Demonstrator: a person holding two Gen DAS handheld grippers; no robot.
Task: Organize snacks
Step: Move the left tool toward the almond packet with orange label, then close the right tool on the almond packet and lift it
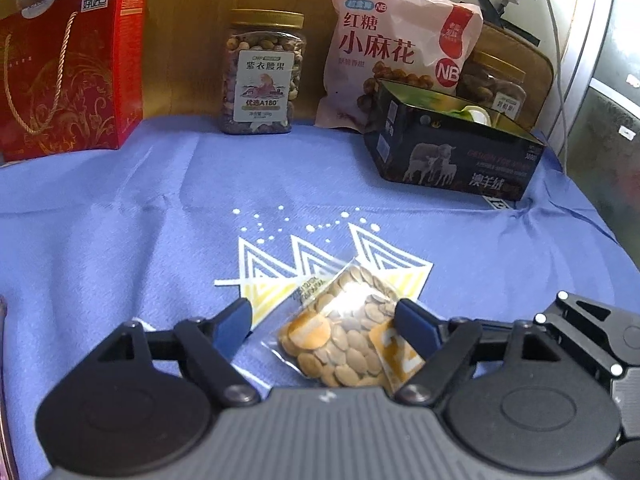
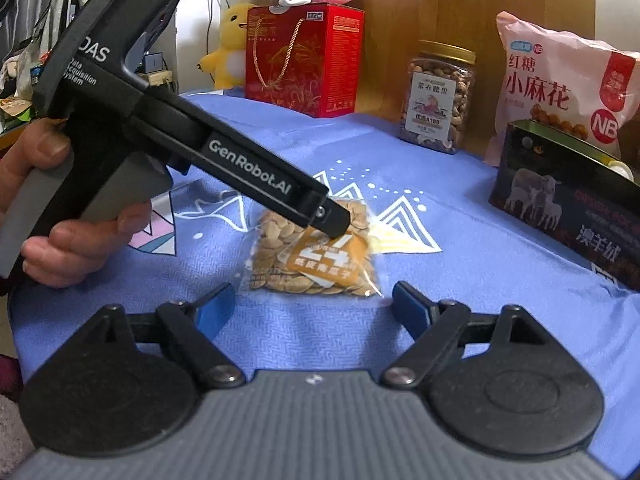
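- Two grippers work over one clear flat packet of pumpkin seeds (image 1: 348,332), which lies on the bench's blue cloth (image 1: 120,220).
- Left gripper (image 1: 324,320): jaws apart, straddling the packet, right pad touching its edge; likely about to grasp.
- Right gripper (image 2: 308,304): jaws apart, empty, just short of the packet.
- Next move: close, lift, carry toward the open black sheep-printed box (image 1: 460,148), which holds something pale.
- Clear gold-lidded nut jar (image 1: 262,76) stands sealed and full.

The bench is covered by a periwinkle-blue cloth (image 1: 120,216) printed with white zigzag triangles and dots. Tan seeds and orange labels are seen through the small clear plastic seed packet (image 2: 312,256). The tall red cardboard gift box (image 2: 304,60) is decorated with gold swirls, and the low black box (image 1: 452,148) with pale sheep.
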